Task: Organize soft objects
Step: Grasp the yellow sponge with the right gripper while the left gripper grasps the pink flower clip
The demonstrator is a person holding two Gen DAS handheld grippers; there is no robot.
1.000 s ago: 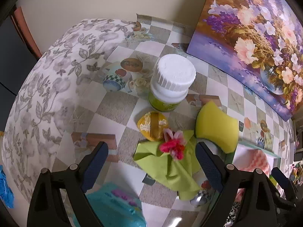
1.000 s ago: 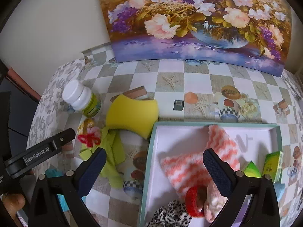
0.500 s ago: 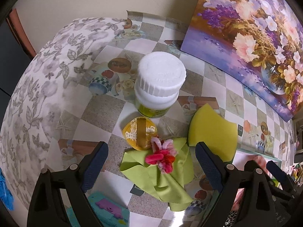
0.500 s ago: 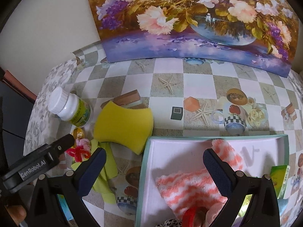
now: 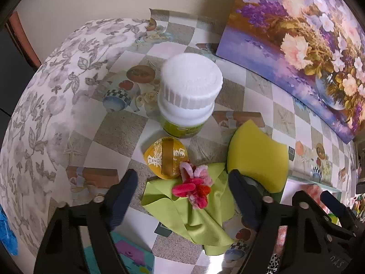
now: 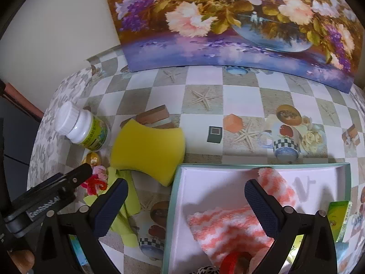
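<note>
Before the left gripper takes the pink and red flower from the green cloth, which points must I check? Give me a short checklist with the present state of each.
1. Left gripper jaws empty: ok; they have just been closing, and nothing is pressed.
2. Pink and red flower between the jaws: ok, it lies on the green cloth.
3. Gold pouch apart from the flower: not ok, they touch or overlap.
4. White-capped bottle out of the way: ok, it stands behind the pouch.
5. Room in the teal tray: ok, bare floor beside the striped cloth.
6. Right gripper open and empty: ok.
</note>
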